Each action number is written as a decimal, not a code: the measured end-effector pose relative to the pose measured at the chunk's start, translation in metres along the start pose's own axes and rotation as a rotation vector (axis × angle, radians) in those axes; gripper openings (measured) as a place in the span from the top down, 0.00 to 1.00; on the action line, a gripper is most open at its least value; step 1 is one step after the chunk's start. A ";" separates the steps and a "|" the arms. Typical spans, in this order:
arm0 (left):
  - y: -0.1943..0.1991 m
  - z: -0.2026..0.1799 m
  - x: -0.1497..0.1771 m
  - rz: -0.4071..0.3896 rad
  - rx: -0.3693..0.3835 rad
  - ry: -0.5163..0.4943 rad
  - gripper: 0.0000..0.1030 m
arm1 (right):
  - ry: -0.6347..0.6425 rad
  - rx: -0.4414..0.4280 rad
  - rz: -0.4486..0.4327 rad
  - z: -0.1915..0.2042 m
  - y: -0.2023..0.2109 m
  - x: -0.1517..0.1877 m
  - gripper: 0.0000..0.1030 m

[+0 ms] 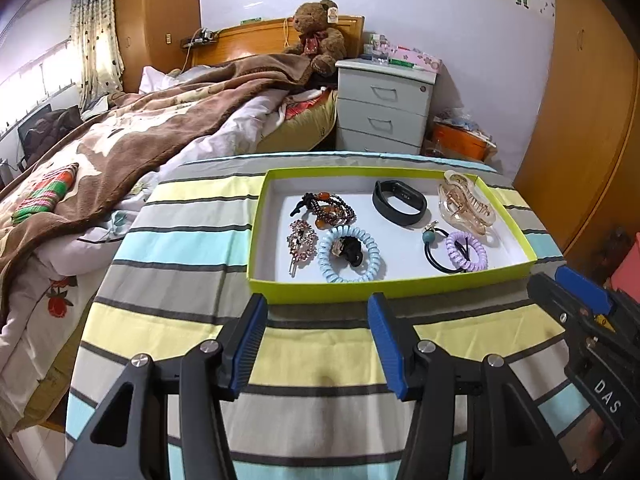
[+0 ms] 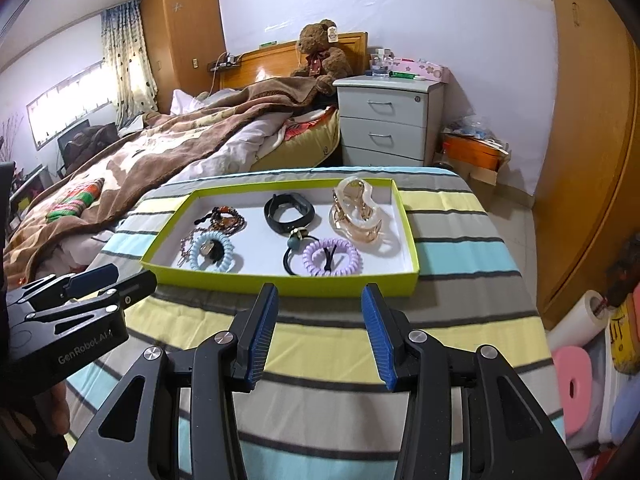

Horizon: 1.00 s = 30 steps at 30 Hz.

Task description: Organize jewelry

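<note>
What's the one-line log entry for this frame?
left gripper: open, empty | right gripper: open, empty | lime-green cardboard tray: all accessories inside

The left gripper [image 1: 318, 308] hangs just short of the green tray's [image 1: 360, 290] near wall, jaws spread wide with nothing between them. The right gripper [image 2: 320, 298] sits beside it at the same near wall, jaws equally parted and bare. Both point toward the tray, side by side, apart from each other.

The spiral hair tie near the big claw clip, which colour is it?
Light purple spiral hair tie, clearest in the right wrist view.
</note>
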<state>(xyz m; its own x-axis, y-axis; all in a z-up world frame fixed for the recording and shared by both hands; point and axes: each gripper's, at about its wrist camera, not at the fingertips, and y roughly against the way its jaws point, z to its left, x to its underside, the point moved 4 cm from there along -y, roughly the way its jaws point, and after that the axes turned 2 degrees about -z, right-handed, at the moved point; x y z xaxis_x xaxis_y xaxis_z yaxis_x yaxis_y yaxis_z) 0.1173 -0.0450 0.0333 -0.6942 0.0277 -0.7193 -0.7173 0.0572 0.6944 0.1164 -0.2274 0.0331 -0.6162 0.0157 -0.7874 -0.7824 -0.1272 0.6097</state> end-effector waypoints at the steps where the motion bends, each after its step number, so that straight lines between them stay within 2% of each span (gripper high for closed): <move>1: 0.002 0.000 0.001 -0.003 0.000 0.001 0.47 | -0.003 -0.001 0.000 0.000 0.001 0.001 0.57; 17: 0.030 -0.010 0.014 -0.027 0.027 -0.023 0.47 | -0.008 -0.007 -0.020 0.010 0.020 0.011 0.57; 30: 0.034 -0.007 0.018 -0.013 0.029 -0.005 0.47 | -0.006 -0.005 -0.023 0.013 0.024 0.012 0.57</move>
<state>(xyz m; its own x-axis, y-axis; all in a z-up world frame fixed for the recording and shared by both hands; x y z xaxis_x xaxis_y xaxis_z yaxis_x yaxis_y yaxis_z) 0.0804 -0.0498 0.0440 -0.6846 0.0317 -0.7282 -0.7239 0.0868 0.6844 0.0889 -0.2178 0.0396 -0.5985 0.0245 -0.8008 -0.7960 -0.1314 0.5909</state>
